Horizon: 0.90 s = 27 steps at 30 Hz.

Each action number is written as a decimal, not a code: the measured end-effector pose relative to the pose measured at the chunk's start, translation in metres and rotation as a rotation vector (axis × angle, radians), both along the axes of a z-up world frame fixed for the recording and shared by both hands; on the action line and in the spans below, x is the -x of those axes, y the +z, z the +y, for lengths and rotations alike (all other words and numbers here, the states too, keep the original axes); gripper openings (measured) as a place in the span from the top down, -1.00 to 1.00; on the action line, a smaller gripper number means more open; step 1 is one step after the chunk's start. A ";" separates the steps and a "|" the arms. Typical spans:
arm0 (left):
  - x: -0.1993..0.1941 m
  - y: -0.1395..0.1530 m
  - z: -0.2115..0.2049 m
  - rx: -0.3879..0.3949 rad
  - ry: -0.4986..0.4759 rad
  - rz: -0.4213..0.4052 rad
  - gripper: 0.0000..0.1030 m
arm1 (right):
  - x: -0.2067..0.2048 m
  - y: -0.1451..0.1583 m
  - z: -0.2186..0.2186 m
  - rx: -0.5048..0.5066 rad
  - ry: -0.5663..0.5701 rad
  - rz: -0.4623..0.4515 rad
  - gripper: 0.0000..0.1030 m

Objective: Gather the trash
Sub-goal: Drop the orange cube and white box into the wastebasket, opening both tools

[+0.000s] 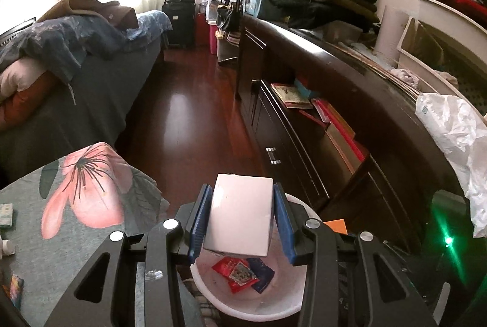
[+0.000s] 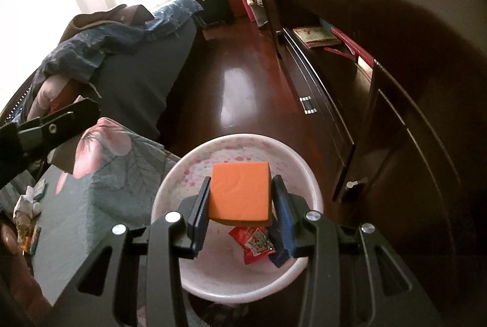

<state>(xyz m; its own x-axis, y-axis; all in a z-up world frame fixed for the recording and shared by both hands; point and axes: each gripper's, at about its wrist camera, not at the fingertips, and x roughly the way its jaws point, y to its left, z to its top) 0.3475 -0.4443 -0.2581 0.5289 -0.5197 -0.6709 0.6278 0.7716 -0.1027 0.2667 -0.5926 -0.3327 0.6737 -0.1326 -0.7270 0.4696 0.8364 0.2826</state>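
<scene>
left gripper (image 1: 242,216) clamps white box (image 1: 240,214), right gripper (image 2: 240,199) clamps orange box (image 2: 240,194), both over bin (image 2: 310,184), wrappers (image 2: 254,241) partly hidden

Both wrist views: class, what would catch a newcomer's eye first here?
The orange block clamped in the right gripper sits above the pale bin. The left gripper likewise grips a white box over it. Red and blue wrappers lie at the bin's bottom.

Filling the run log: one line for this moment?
left gripper: white box | right gripper: orange box | both over bin
</scene>
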 end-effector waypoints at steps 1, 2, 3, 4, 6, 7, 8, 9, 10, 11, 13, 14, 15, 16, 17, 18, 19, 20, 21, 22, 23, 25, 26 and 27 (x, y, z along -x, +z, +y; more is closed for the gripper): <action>-0.002 -0.001 -0.001 -0.001 0.000 0.005 0.20 | -0.002 -0.002 0.000 0.002 -0.002 0.002 0.22; -0.003 -0.001 -0.001 0.001 0.000 0.007 0.20 | -0.004 -0.003 -0.001 0.006 -0.004 0.004 0.22; -0.003 -0.001 -0.001 0.007 -0.001 0.008 0.19 | -0.004 -0.003 -0.002 0.008 -0.006 0.005 0.19; -0.004 -0.001 -0.001 0.008 -0.002 0.008 0.17 | -0.006 -0.004 -0.002 0.011 -0.009 0.005 0.19; -0.005 0.001 -0.001 0.013 -0.004 0.005 0.02 | -0.007 -0.004 -0.002 0.019 -0.011 0.003 0.16; -0.005 0.002 -0.001 0.017 -0.004 0.003 -0.14 | -0.008 -0.004 -0.001 0.021 -0.012 0.006 0.10; -0.005 0.005 0.001 0.028 0.001 -0.006 -0.20 | -0.009 -0.004 -0.001 0.021 -0.015 0.005 0.07; -0.004 0.007 0.002 0.037 0.003 -0.014 -0.39 | -0.009 -0.004 -0.002 0.020 -0.016 0.003 0.03; -0.004 0.010 0.004 0.047 0.007 -0.026 -0.51 | -0.009 -0.003 -0.001 0.023 -0.018 0.001 0.01; -0.003 0.012 0.005 0.054 0.009 -0.034 -0.54 | -0.008 -0.003 -0.001 0.026 -0.019 0.001 -0.01; -0.001 0.015 0.008 0.065 0.004 -0.046 -0.57 | -0.008 -0.002 0.000 0.027 -0.021 0.004 -0.03; -0.001 0.017 0.009 0.067 0.002 -0.048 -0.59 | -0.008 -0.002 0.000 0.027 -0.019 0.003 -0.03; -0.001 0.018 0.010 0.069 0.003 -0.049 -0.60 | -0.007 -0.001 0.001 0.030 -0.017 0.003 -0.04; -0.001 0.019 0.012 0.072 0.005 -0.049 -0.60 | -0.006 0.000 0.002 0.034 -0.018 0.006 -0.04; -0.001 0.020 0.014 0.074 0.006 -0.047 -0.60 | -0.005 0.001 0.004 0.039 -0.019 0.008 -0.04; -0.001 0.021 0.017 0.079 0.009 -0.043 -0.61 | -0.004 0.002 0.006 0.042 -0.019 0.009 -0.06; -0.001 0.022 0.018 0.082 0.011 -0.040 -0.62 | -0.002 0.003 0.008 0.043 -0.020 0.010 -0.08; 0.000 0.023 0.021 0.086 0.013 -0.037 -0.62 | -0.001 0.005 0.011 0.044 -0.019 0.012 -0.10; 0.001 0.024 0.025 0.089 0.018 -0.035 -0.62 | 0.001 0.007 0.014 0.044 -0.016 0.014 -0.12; 0.001 0.026 0.028 0.091 0.023 -0.035 -0.62 | 0.003 0.009 0.016 0.044 -0.013 0.014 -0.13; 0.001 0.027 0.032 0.093 0.028 -0.036 -0.62 | 0.006 0.011 0.019 0.045 -0.008 0.015 -0.15; 0.004 0.031 0.042 0.097 0.042 -0.041 -0.65 | 0.010 0.017 0.027 0.054 0.000 0.017 -0.25; 0.006 0.033 0.047 0.097 0.052 -0.046 -0.66 | 0.013 0.020 0.031 0.056 0.004 0.016 -0.28; 0.008 0.035 0.053 0.097 0.060 -0.052 -0.68 | 0.016 0.024 0.037 0.056 0.011 0.011 -0.37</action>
